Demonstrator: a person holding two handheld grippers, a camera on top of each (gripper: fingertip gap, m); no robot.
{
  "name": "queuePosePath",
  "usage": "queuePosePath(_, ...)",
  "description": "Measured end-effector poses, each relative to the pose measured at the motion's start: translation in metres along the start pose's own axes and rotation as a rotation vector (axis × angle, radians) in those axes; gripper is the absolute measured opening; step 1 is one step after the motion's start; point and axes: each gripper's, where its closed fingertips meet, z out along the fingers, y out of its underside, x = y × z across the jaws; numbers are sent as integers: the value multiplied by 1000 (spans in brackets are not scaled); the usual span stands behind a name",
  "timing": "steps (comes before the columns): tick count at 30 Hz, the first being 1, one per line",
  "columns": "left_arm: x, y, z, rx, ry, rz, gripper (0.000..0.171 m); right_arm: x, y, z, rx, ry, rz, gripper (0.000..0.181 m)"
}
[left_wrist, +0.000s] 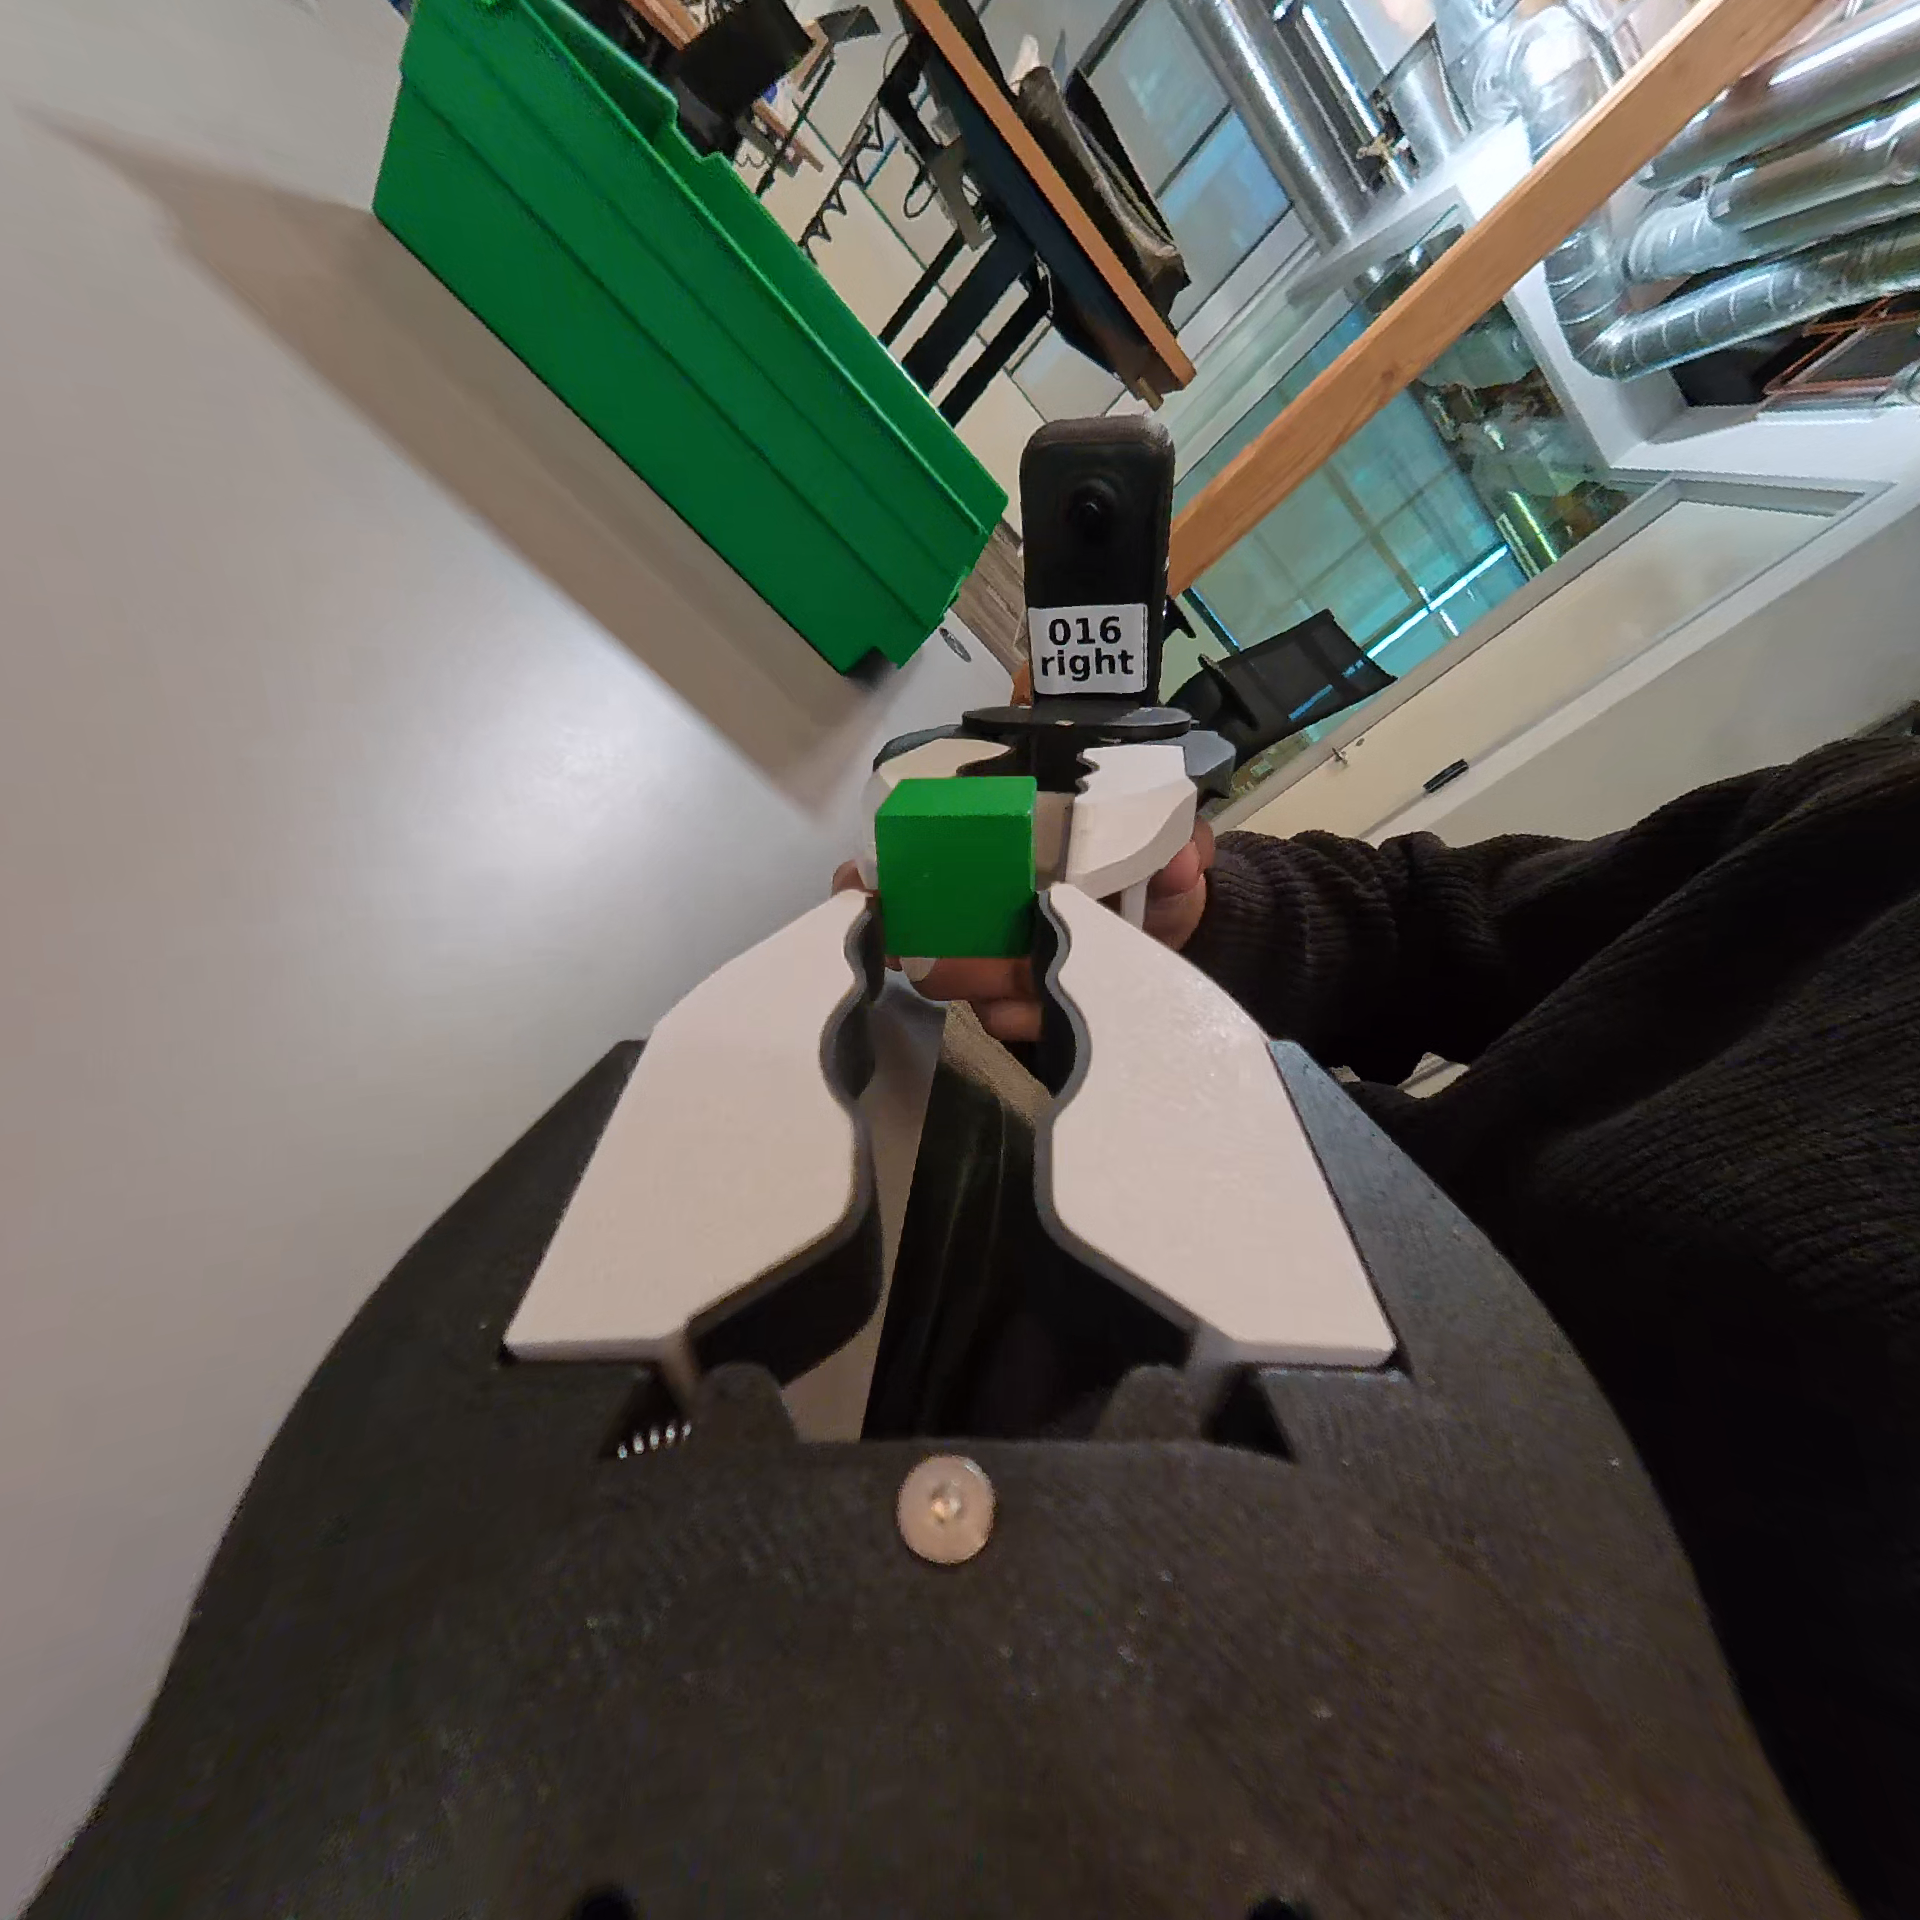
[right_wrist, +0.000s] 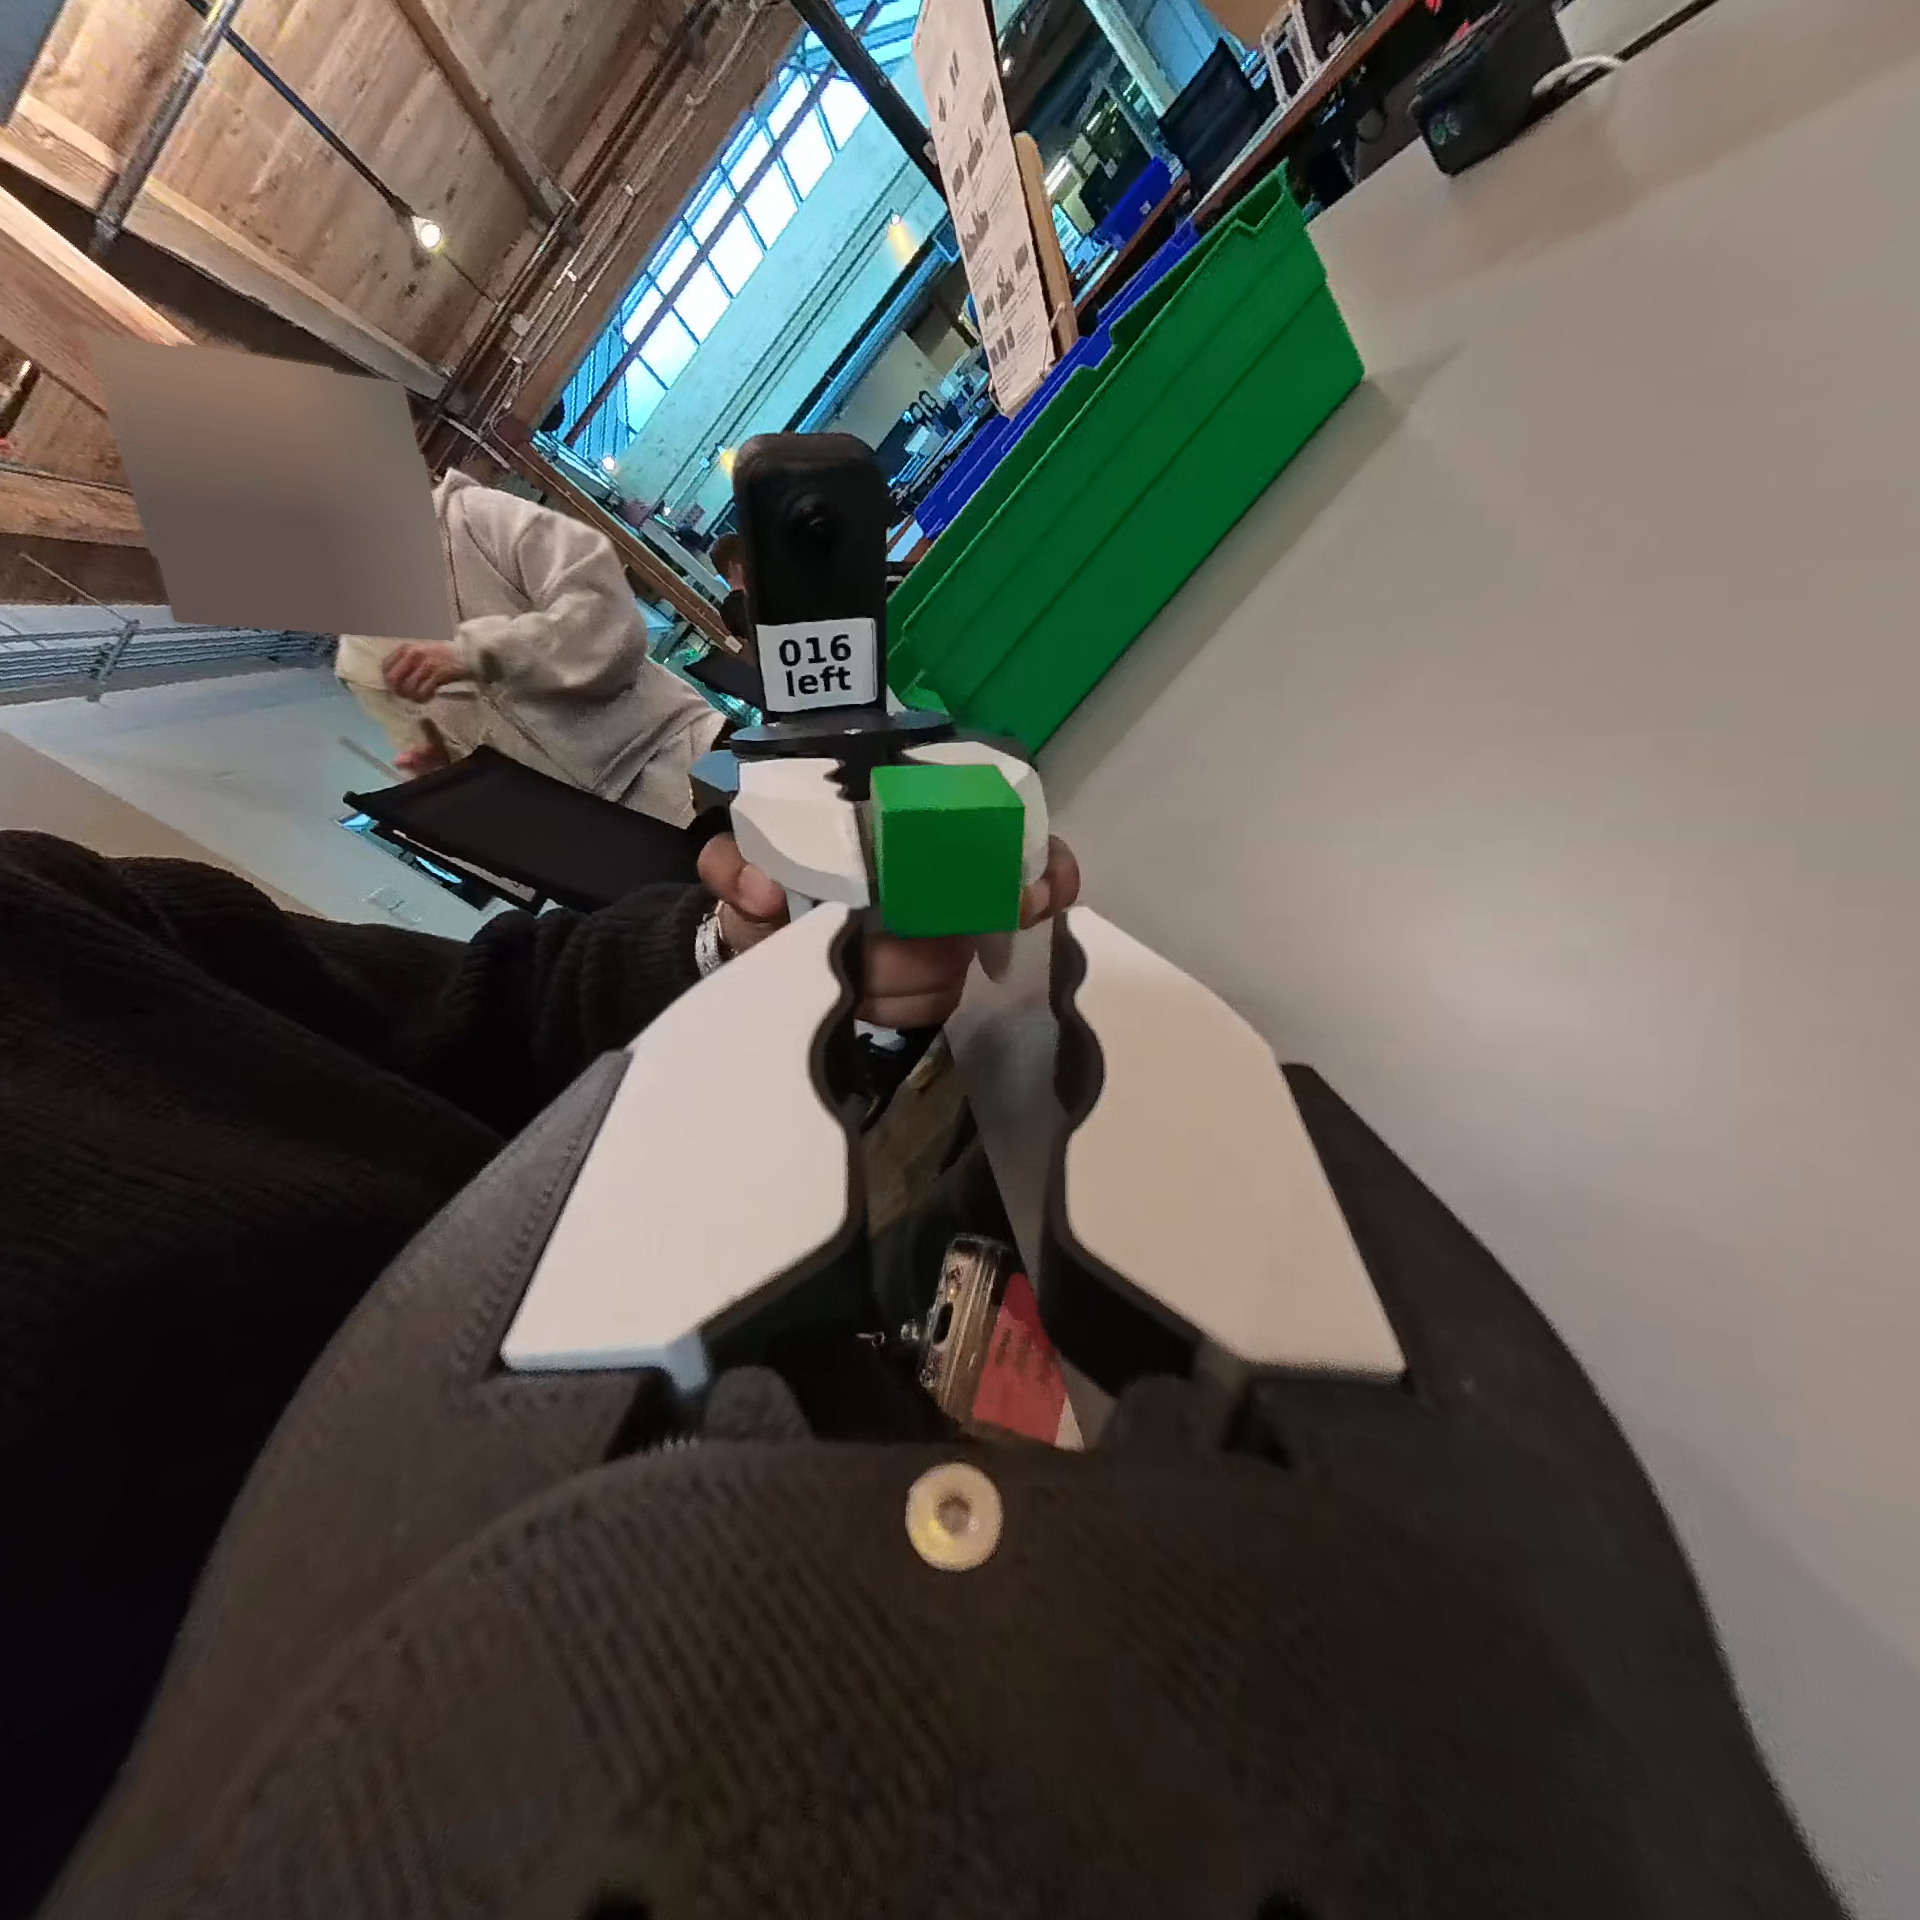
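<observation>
A small green cube (left_wrist: 954, 868) sits between the fingertips of my left gripper (left_wrist: 956, 925), which is shut on its lower part, above the table. My right gripper (left_wrist: 1065, 821) faces it head-on just behind the cube, held by a hand. In the right wrist view the cube (right_wrist: 945, 852) stands just past the tips of my right gripper (right_wrist: 951, 930). Its jaws are spread a little wider than the cube and do not touch it. The left gripper (right_wrist: 857, 831) is right behind the cube there.
A long green bin (left_wrist: 675, 343) (right_wrist: 1122, 499) stands on the pale table (left_wrist: 312, 831) (right_wrist: 1558, 831), with blue bins (right_wrist: 1039, 416) beyond it. A black sleeve (left_wrist: 1558, 987) fills one side. A person in a beige hoodie (right_wrist: 540, 623) stands beyond the table.
</observation>
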Motion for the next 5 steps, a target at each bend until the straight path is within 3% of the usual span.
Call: queuePosePath(5,0,6,4,-18,17,-20,28,-2,-1,1,4,-6,-14,33)
